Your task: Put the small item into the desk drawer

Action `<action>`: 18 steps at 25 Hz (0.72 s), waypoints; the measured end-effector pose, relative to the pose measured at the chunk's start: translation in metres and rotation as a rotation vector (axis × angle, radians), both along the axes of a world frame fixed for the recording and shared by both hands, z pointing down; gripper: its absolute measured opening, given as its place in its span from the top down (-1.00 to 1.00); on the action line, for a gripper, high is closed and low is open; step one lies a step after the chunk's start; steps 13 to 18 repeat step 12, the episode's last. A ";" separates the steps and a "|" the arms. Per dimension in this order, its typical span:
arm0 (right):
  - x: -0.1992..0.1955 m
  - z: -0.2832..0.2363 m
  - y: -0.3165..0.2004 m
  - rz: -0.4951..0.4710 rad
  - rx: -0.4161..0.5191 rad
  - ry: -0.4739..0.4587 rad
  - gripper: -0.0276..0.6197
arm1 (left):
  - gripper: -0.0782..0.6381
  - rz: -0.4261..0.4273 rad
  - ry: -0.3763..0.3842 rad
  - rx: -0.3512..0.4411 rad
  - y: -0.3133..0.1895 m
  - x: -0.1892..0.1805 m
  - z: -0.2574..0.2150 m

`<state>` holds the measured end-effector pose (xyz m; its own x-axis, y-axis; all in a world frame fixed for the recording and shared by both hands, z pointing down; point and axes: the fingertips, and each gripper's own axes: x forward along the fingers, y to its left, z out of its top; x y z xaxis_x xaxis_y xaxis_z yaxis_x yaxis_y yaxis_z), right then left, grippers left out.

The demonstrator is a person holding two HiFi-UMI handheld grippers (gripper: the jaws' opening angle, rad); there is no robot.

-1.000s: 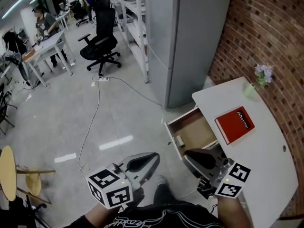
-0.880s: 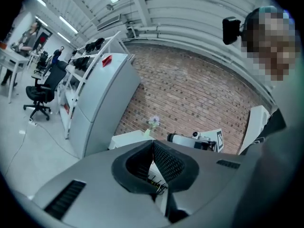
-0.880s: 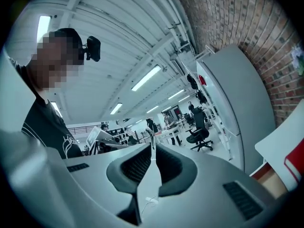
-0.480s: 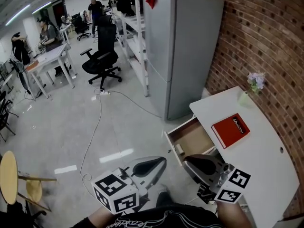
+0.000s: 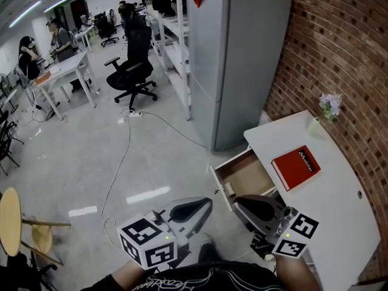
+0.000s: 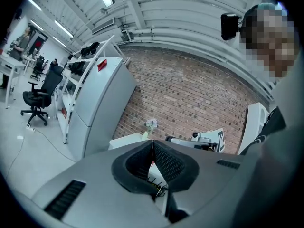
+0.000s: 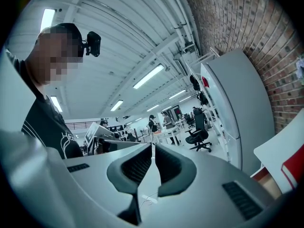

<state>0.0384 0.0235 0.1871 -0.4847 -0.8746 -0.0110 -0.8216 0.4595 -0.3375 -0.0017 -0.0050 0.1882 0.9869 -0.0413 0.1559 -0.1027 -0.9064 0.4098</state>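
Grey polished floor (image 5: 91,156) fills most of the head view, with a white desk (image 5: 330,214) set against a brick wall (image 5: 339,41). My left gripper (image 5: 200,205) and right gripper (image 5: 242,203) hover side by side in front of the desk, both clenched and empty. The drawer (image 5: 251,173) stands pulled out, and the small item (image 5: 229,188), pale, lies inside it just behind the front panel. A red book (image 5: 296,167) lies on the desktop, and its white lettering is too small to read.

In the left gripper view, my left gripper's (image 6: 152,146) jaws meet along one seam with nothing between them, and the brick wall is behind.

In the right gripper view, my right gripper's (image 7: 153,148) jaws are likewise pressed together on nothing. The book (image 7: 293,167) shows at the right edge.
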 end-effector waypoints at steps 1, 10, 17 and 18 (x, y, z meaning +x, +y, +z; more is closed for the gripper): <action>0.001 0.002 -0.001 0.000 -0.004 -0.001 0.75 | 0.72 0.001 0.001 -0.003 -0.001 0.001 0.002; 0.004 0.010 -0.007 0.000 -0.022 -0.009 0.75 | 0.72 0.008 0.003 -0.017 -0.007 0.007 0.010; 0.005 0.012 -0.009 0.001 -0.026 -0.011 0.75 | 0.72 0.005 0.000 -0.022 -0.010 0.008 0.012; 0.005 0.012 -0.009 0.001 -0.026 -0.011 0.75 | 0.72 0.005 0.000 -0.022 -0.010 0.008 0.012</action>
